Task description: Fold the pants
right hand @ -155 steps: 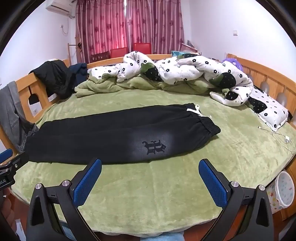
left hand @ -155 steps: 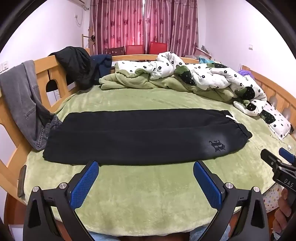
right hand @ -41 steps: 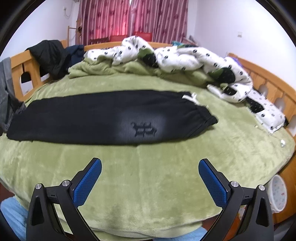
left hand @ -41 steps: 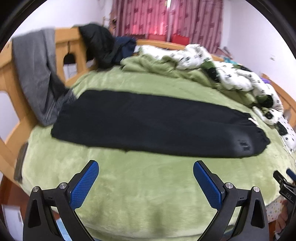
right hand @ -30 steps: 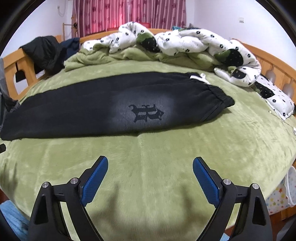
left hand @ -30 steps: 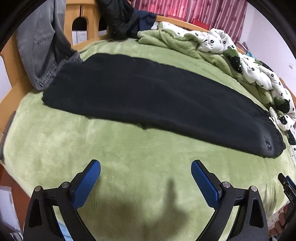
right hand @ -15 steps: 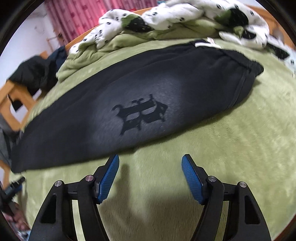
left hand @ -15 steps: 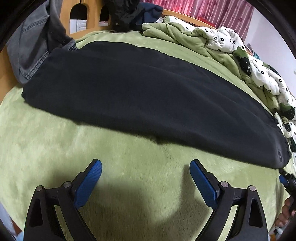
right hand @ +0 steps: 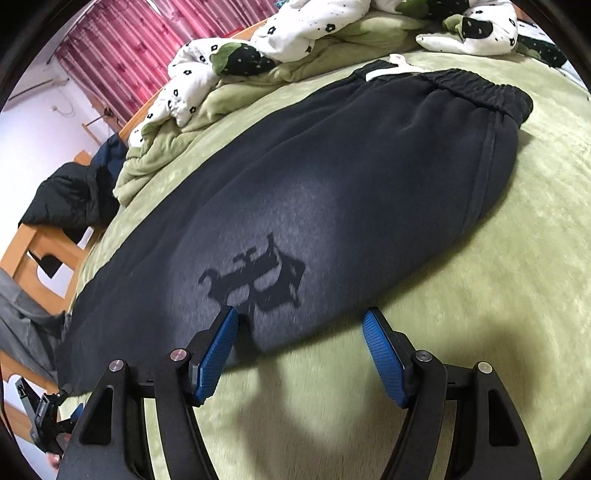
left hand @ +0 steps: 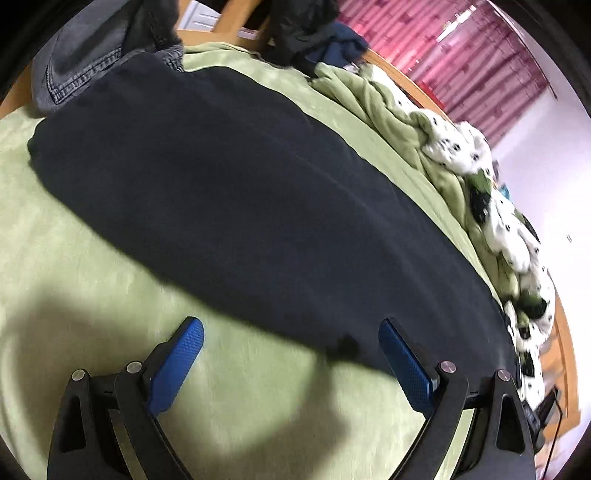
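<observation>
The long black sweatpants [right hand: 332, 177] were thick matt fleece-like cloth, faded grey around a darker flat printed emblem [right hand: 258, 277], with a gathered ribbed elastic waistband [right hand: 480, 88] and a white woven drawcord [right hand: 391, 66]. The green bed cover [right hand: 498, 295] beneath was plush, short-piled, softly napped fabric. The left gripper [left hand: 291, 363] and right gripper [right hand: 297, 354] had matt black plastic frames with bright metal pins; their blue finger pads [right hand: 218, 354] looked finely knurled, rubbery. At the cover's far edge lay a white flower-print quilt [right hand: 295, 33], soft cloth. The bed frame [right hand: 40, 240] was smooth, varnished orange wood. Grey denim [left hand: 74, 62] showed stitched seams.
</observation>
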Tool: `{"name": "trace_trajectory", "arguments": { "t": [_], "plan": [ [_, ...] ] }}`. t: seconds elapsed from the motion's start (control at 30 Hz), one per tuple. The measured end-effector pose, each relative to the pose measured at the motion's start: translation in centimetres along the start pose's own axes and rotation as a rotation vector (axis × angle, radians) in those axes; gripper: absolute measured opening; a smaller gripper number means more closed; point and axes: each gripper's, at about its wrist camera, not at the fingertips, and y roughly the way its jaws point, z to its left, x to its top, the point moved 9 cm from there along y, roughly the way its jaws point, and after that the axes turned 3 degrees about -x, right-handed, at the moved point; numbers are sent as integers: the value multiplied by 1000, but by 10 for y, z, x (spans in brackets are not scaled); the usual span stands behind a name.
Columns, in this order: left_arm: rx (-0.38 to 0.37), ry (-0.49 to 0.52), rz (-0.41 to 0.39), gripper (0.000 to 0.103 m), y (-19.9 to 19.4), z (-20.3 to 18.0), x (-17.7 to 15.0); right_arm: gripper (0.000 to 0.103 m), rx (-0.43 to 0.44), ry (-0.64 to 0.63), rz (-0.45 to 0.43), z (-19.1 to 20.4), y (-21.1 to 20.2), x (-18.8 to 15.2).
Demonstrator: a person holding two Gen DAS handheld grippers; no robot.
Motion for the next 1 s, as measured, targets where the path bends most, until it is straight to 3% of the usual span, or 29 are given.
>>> {"name": "trace_trajectory", "arguments": {
  "t": [0.07,0.1,0.17,0.2,0.23,0.3,0.43,0.63,0.87,1.0],
  "plan": [
    [37,-6,-6,83,7,5,9,70,-5,19,-21,-1,6,9],
    [64,-7,-6,70,10,8,15,65,-11,31,-26,-2,8,12],
    [107,-26,-5,45,13,18,25,45,-27,57,-32,-6,12,22],
    [124,-23,-4,21,13,20,28,28,-29,65,-34,-8,11,25],
    [133,0,-9,13,11,21,34,20,-22,70,-36,-9,10,28],
    [99,31,-35,13,0,11,43,15,14,65,-68,-6,0,36],
    [95,112,-109,13,-26,-16,67,14,36,-4,-132,15,-25,54],
    [109,173,-198,13,-26,-54,116,14,80,-81,-199,54,-34,106],
    [186,206,-252,13,43,-74,171,14,48,-145,-254,92,17,177],
    [263,220,-241,14,91,-77,184,14,24,-82,-223,90,69,200]
  ]
}}
